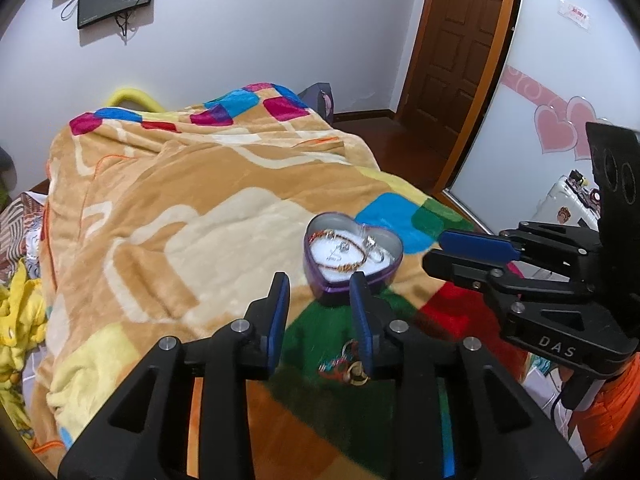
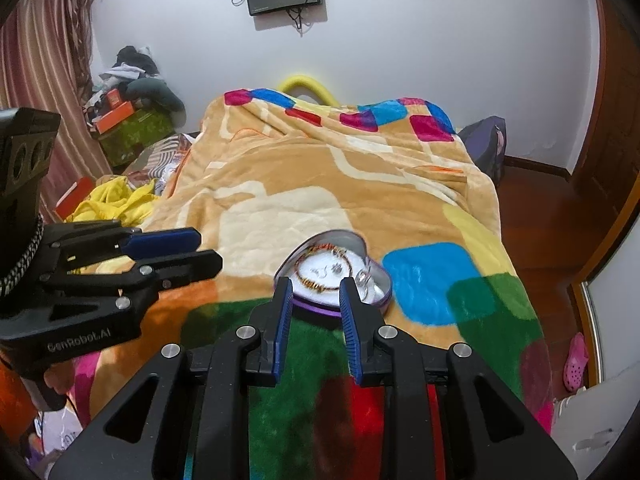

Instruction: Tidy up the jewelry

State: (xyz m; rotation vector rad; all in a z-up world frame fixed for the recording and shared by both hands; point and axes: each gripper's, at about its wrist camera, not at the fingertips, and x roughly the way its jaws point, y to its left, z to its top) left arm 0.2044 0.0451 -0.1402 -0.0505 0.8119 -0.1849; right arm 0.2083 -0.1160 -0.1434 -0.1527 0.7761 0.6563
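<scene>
Heart tin [image 1: 352, 256] with beaded bracelet [image 1: 342, 266] sat on bed blanket [image 1: 180, 200] near its foot edge. Left tool [image 1: 320, 284] and right tool [image 2: 314, 290] stood partly open, both empty.

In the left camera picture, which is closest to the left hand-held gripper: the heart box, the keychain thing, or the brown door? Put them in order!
From the left hand-held gripper:
1. Keychain trinket, on the blanket just below its fingertips.
2. Heart-shaped box, just beyond the fingertips, holding jewelry.
3. Brown door, far back at upper right.
</scene>
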